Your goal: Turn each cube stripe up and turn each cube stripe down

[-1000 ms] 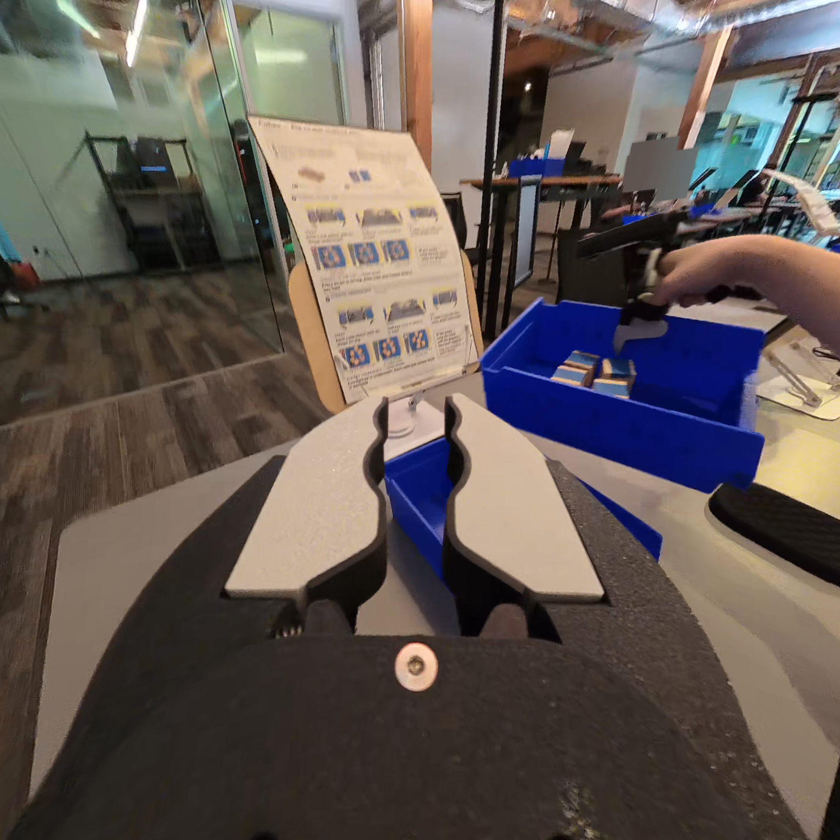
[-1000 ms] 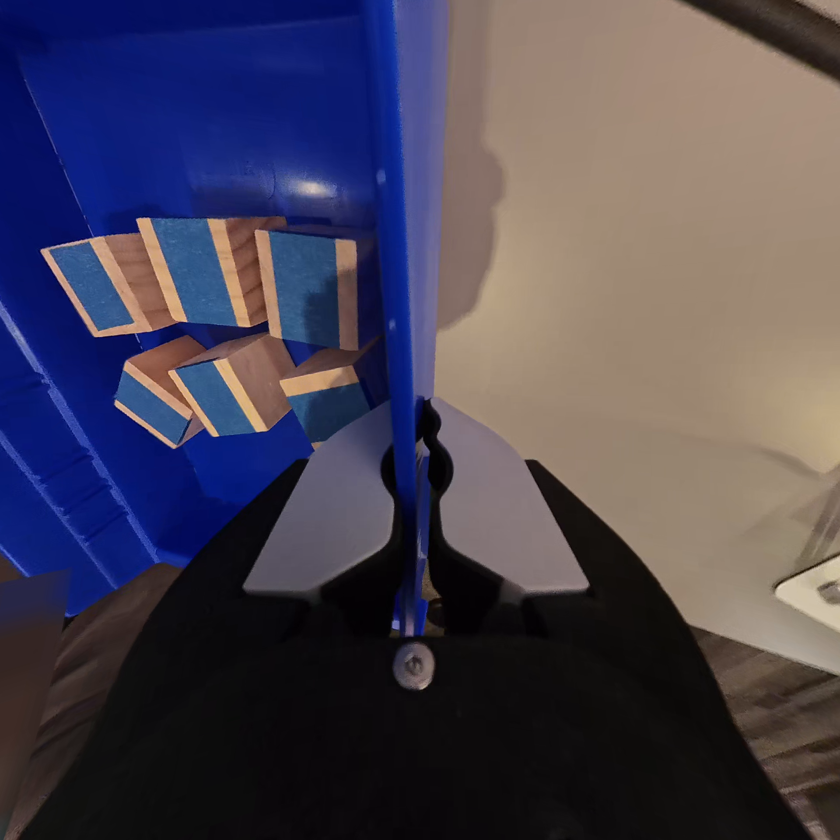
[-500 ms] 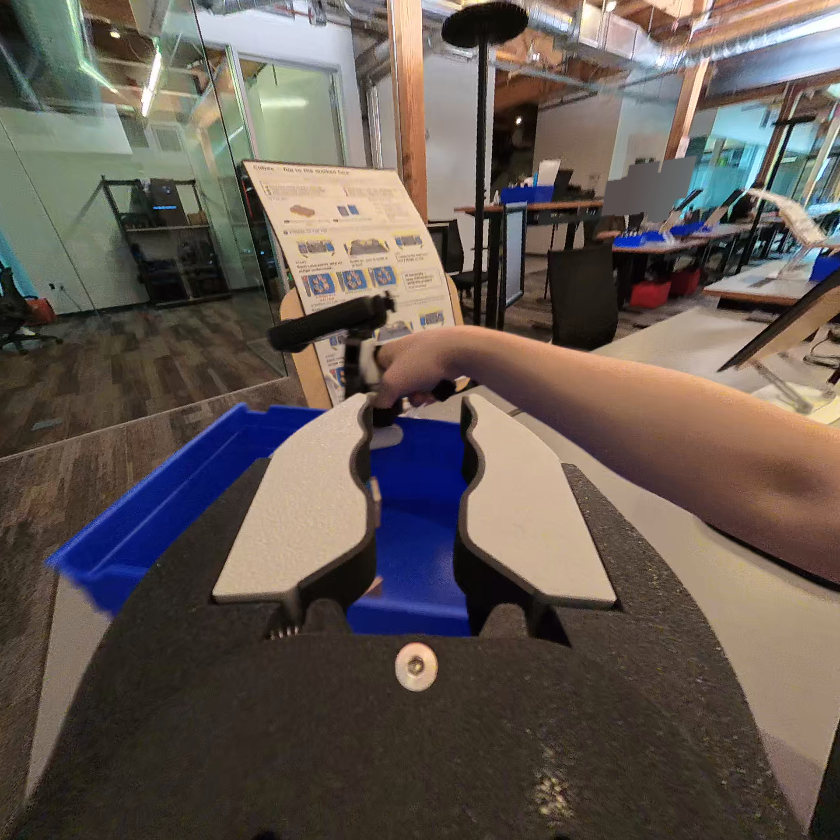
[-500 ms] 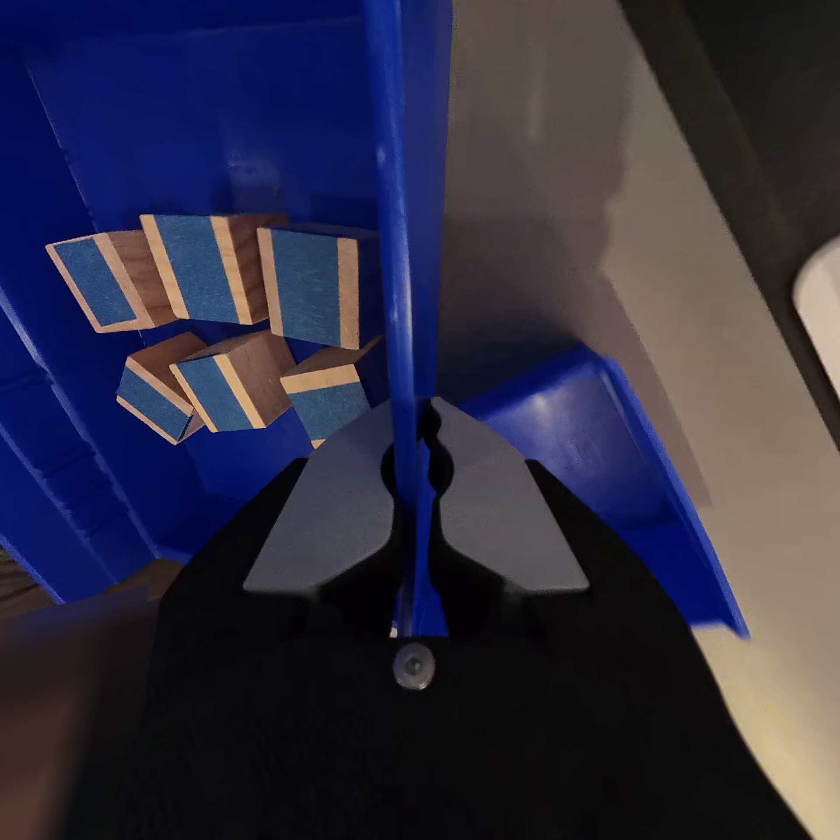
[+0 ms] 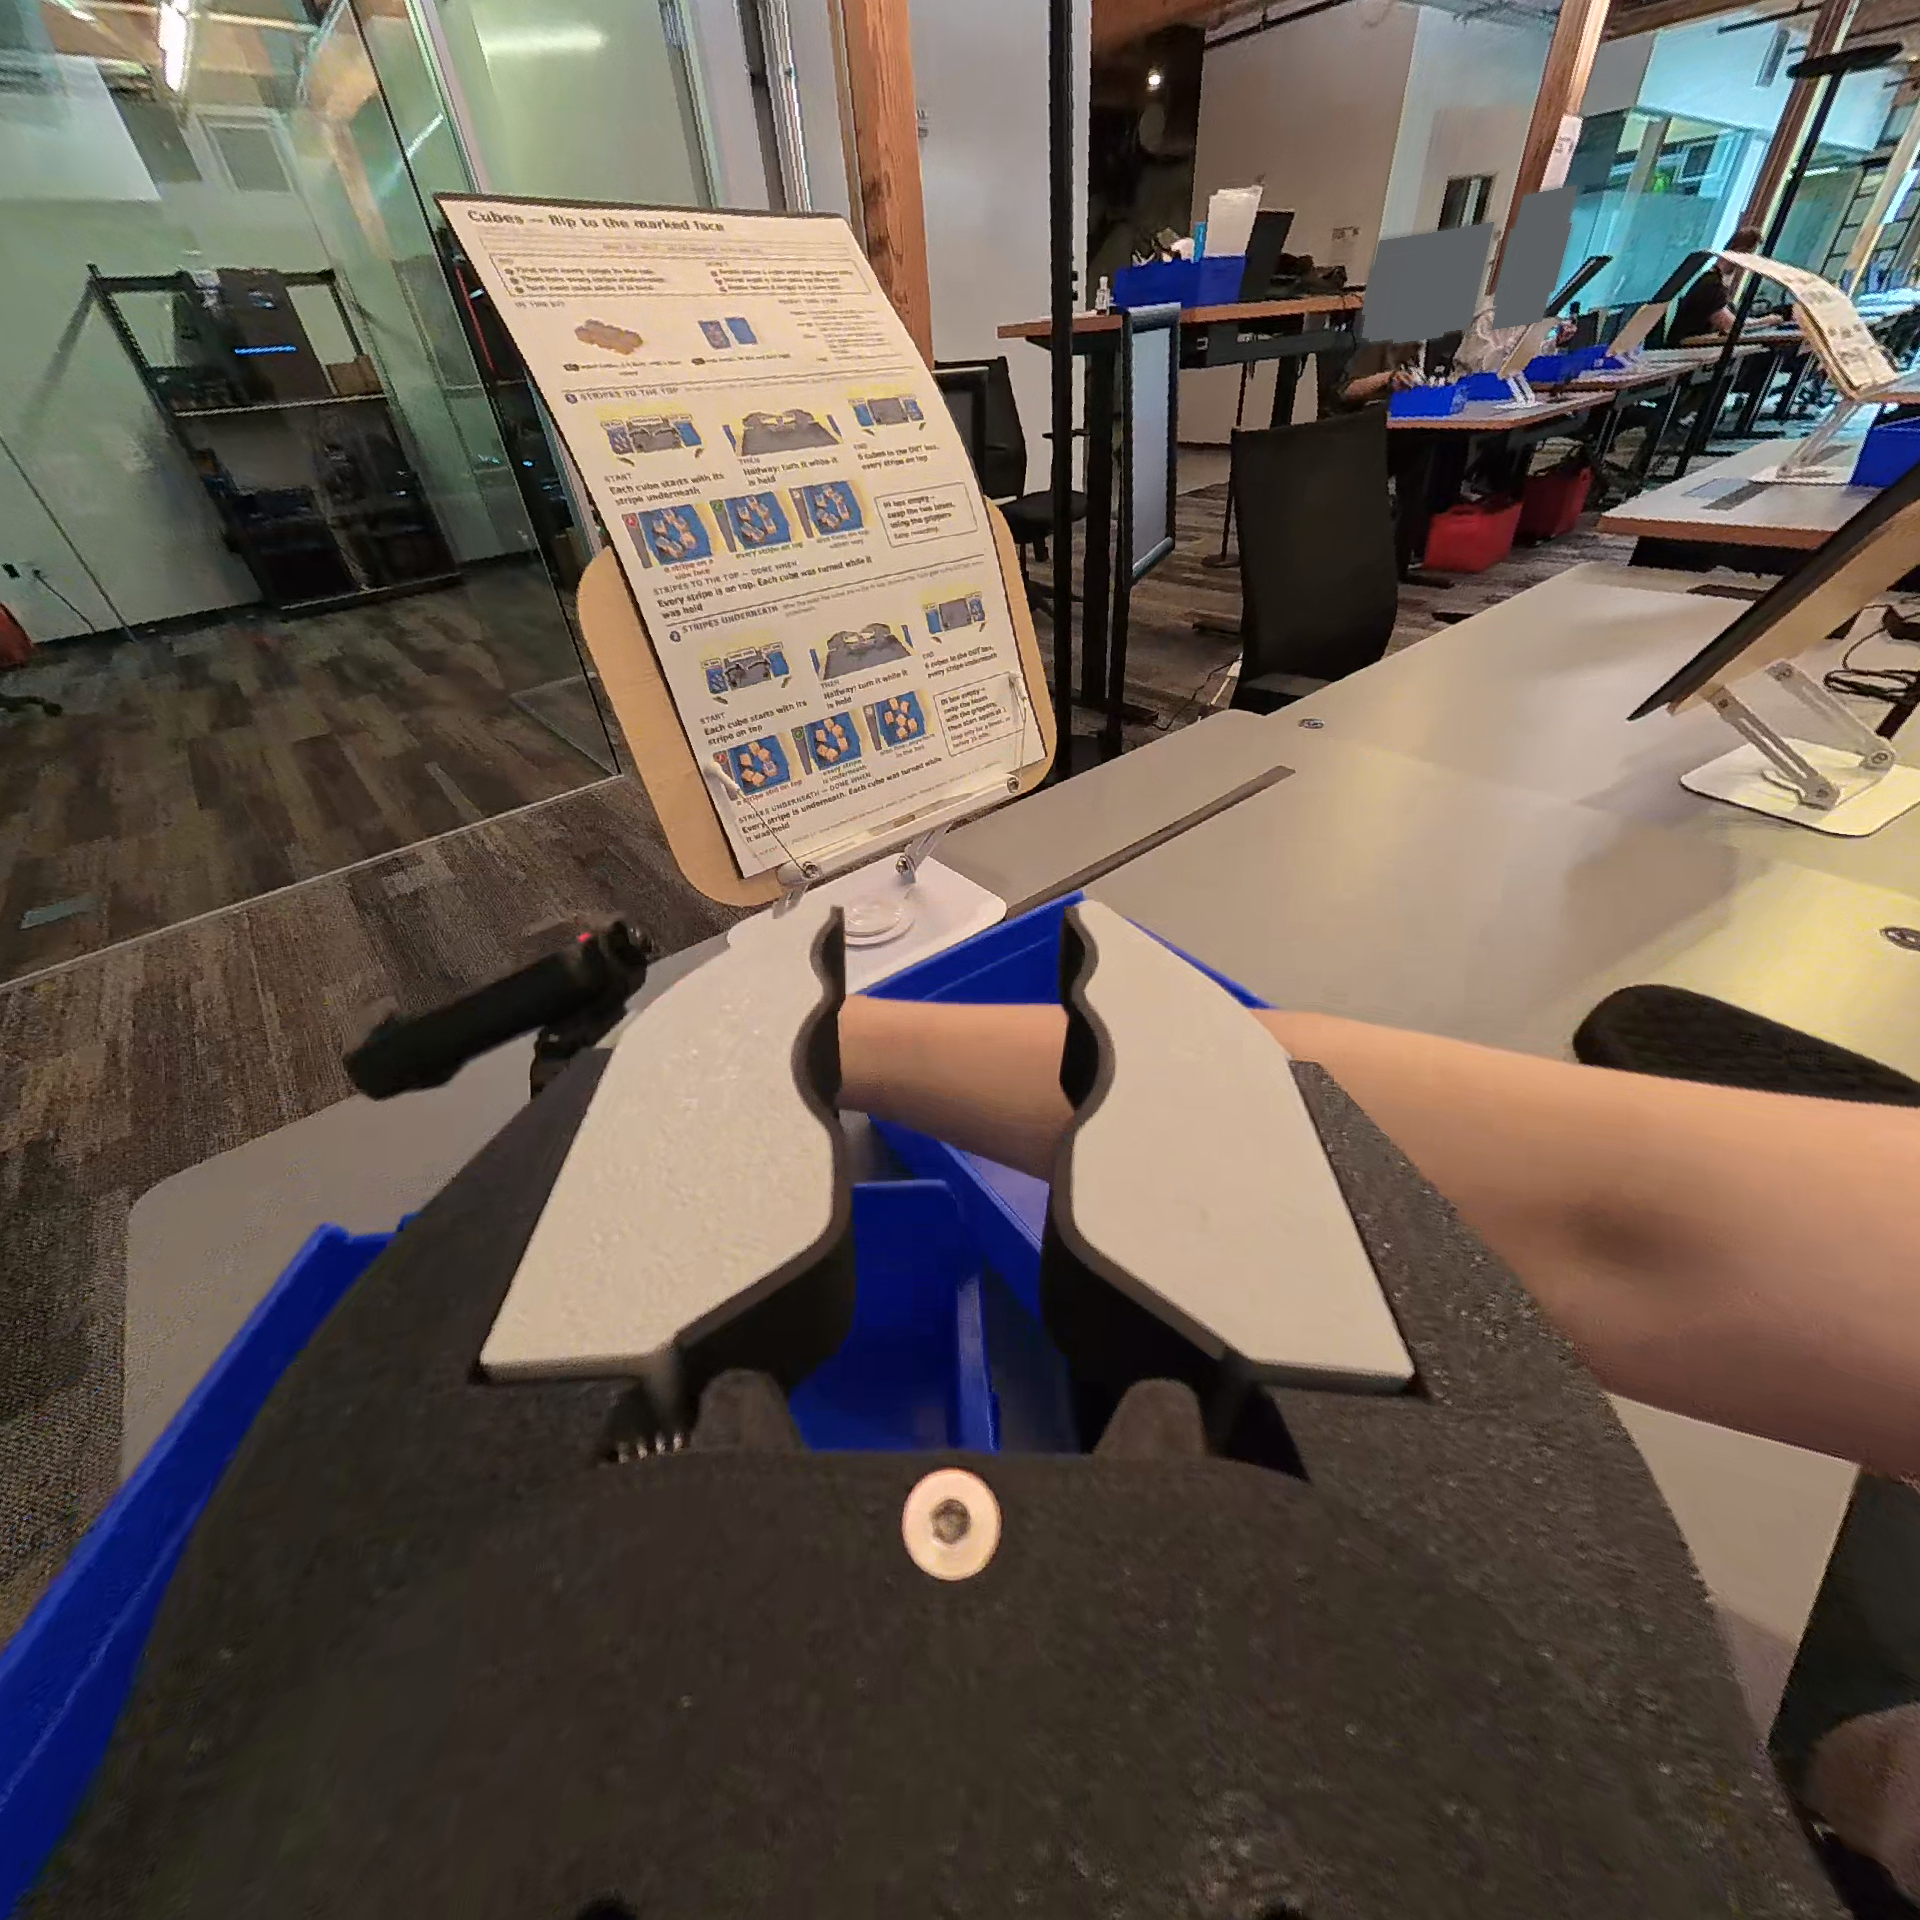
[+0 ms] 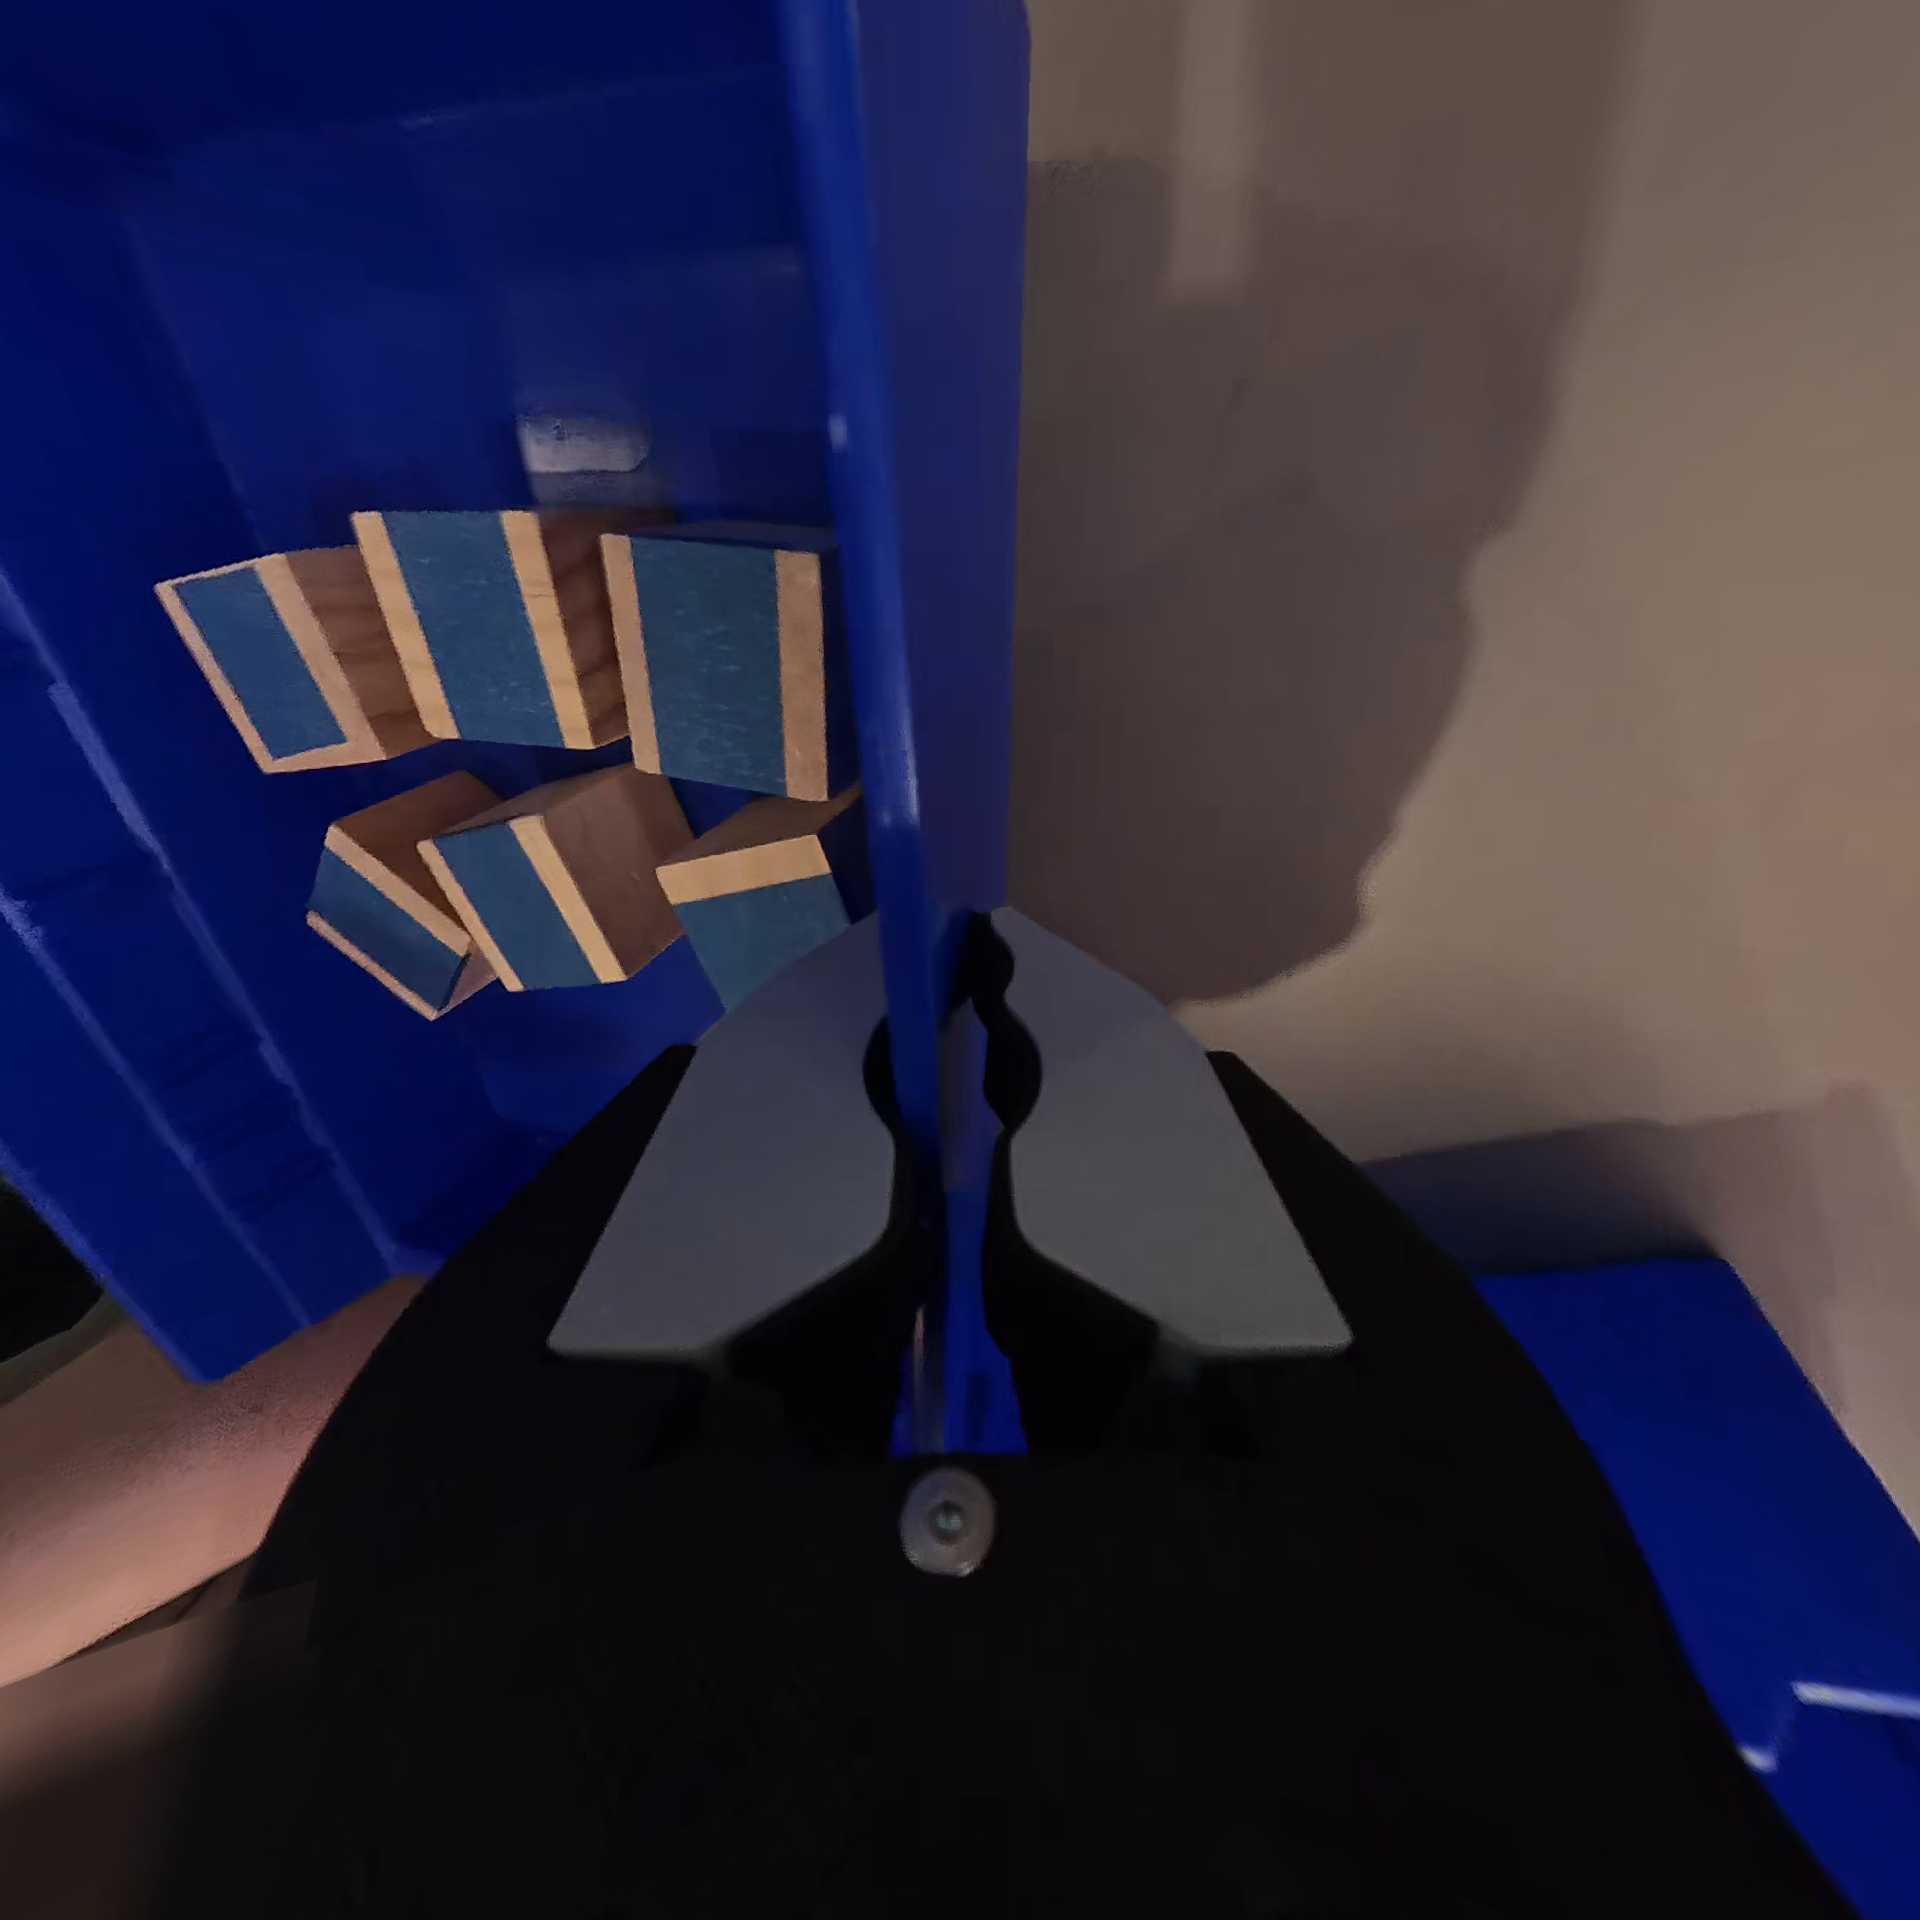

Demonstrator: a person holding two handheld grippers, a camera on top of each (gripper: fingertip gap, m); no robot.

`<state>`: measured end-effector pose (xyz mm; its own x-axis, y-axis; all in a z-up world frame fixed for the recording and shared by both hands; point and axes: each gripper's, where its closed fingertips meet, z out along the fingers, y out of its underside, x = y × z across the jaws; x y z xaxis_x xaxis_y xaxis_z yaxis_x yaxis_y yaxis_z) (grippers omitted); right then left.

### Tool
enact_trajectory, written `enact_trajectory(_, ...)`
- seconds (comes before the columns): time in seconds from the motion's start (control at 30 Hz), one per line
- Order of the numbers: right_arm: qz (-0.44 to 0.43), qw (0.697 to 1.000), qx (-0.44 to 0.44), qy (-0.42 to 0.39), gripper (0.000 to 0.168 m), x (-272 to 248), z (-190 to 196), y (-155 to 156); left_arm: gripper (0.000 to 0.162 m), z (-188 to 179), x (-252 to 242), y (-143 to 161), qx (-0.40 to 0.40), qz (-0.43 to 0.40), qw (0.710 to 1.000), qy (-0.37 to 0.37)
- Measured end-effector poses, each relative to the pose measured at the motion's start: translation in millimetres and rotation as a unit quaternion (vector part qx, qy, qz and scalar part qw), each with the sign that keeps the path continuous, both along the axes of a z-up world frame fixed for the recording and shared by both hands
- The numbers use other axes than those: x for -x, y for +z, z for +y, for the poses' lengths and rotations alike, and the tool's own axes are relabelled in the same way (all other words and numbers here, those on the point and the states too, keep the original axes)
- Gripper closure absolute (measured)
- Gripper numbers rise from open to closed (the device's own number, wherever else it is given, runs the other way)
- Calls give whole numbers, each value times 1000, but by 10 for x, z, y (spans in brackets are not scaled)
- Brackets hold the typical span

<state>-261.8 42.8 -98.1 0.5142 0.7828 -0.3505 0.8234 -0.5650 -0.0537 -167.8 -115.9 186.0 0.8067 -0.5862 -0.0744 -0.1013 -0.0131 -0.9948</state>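
Right gripper (image 6: 951, 997): jaws clamped on the side wall of the blue plastic bin (image 6: 862, 436).
Cubes: six wooden cubes with blue stripes (image 6: 717, 660) lie clustered inside that bin, at ten o'clock from the fingertips, stripes showing.
Left gripper (image 5: 945, 1023): jaws apart, holding nothing, above a second blue plastic bin (image 5: 904, 1299).
Forearm (image 5: 1558, 1174): crosses from three o'clock.
Instruction sheet (image 5: 769, 520): propped at twelve o'clock.

the bin (image 6: 894, 520) is solid deep blue, as is a second bin (image 5: 156, 1455). the cubes (image 6: 717, 655) are pale wood, each with a broad blue stripe between light edges. the left gripper (image 5: 948, 1091) has light grey fingers on black foam. the table (image 5: 1455, 831) is pale grey.
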Motion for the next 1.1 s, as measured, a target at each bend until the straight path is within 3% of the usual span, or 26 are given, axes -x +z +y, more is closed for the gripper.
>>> enact_trajectory(0.13, -10, 1000, 13, -24, 156, -23, 4, -226, 122, -41, -32, -41, 6, 10, 1000, -16)
enact_trajectory(0.4, 34, 998, -40, -29, 155, 40, 157, -141, 121, -39, -59, -128, 21, 31, 999, -26)
enact_trajectory(0.5, 140, 981, -123, -47, 147, 143, 367, 291, 120, -35, -39, -133, 23, 32, 999, -22)
enact_trajectory(0.57, 210, 947, -231, -69, 122, 33, 547, 792, 120, -42, -32, -134, 23, 32, 999, -21)
enact_trajectory(0.6, 230, 929, -282, -71, 117, -120, 565, 1033, 120, -46, -28, -139, 23, 35, 999, -21)
enact_trajectory(0.7, 176, 899, -392, -83, 101, -1002, 548, 1363, 120, -59, -14, -148, 24, 38, 999, -21)
enact_trajectory(0.8, 30, 892, -423, -158, 82, -2306, 588, 1204, 120, -57, -28, -134, 23, 32, 999, -23)
enact_trajectory(0.9, -29, 907, -341, -245, 81, -3246, 416, 805, 120, -47, -77, -147, 23, 38, 999, -26)
enact_trajectory(1.0, -56, 920, -268, -281, 81, -3708, 206, 376, 120, -19, -144, -172, 29, 49, 998, -28)
enact_trajectory(1.1, -40, 939, -199, -277, 80, -3754, 60, 2, 120, 7, -208, -211, 35, 67, 997, -27)
